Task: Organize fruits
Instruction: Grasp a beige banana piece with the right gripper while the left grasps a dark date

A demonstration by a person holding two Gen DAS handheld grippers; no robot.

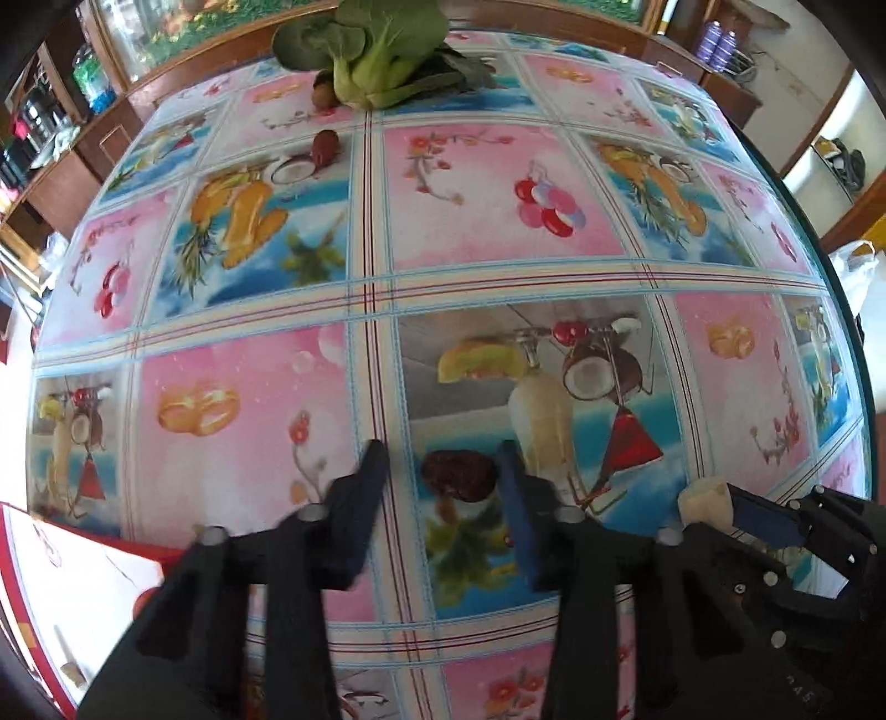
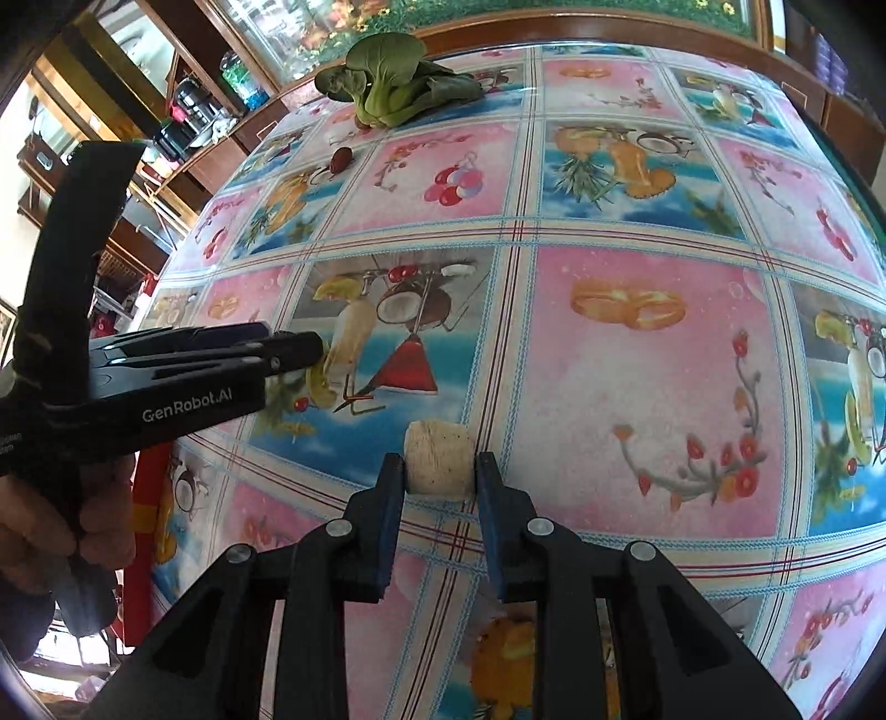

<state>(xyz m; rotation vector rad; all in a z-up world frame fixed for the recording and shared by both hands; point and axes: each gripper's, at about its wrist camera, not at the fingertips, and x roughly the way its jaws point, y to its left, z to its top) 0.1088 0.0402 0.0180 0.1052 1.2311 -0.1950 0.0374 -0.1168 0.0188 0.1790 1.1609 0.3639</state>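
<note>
My left gripper (image 1: 443, 471) is open just above the table, and a dark red fruit (image 1: 458, 475) lies between its fingers, close to the right one. My right gripper (image 2: 440, 471) is shut on a pale cream chunk of fruit (image 2: 439, 466). That chunk also shows at the right of the left wrist view (image 1: 704, 498). A small dark red fruit (image 1: 324, 147) lies far across the table; it also shows in the right wrist view (image 2: 340, 159). A brownish fruit (image 1: 323, 91) sits beside the bok choy.
A bok choy (image 1: 368, 47) lies at the table's far edge and also shows in the right wrist view (image 2: 387, 83). The table carries a glossy fruit-print cloth (image 1: 498, 221). A red and white box (image 1: 66, 598) sits at the near left. Wooden shelves stand behind.
</note>
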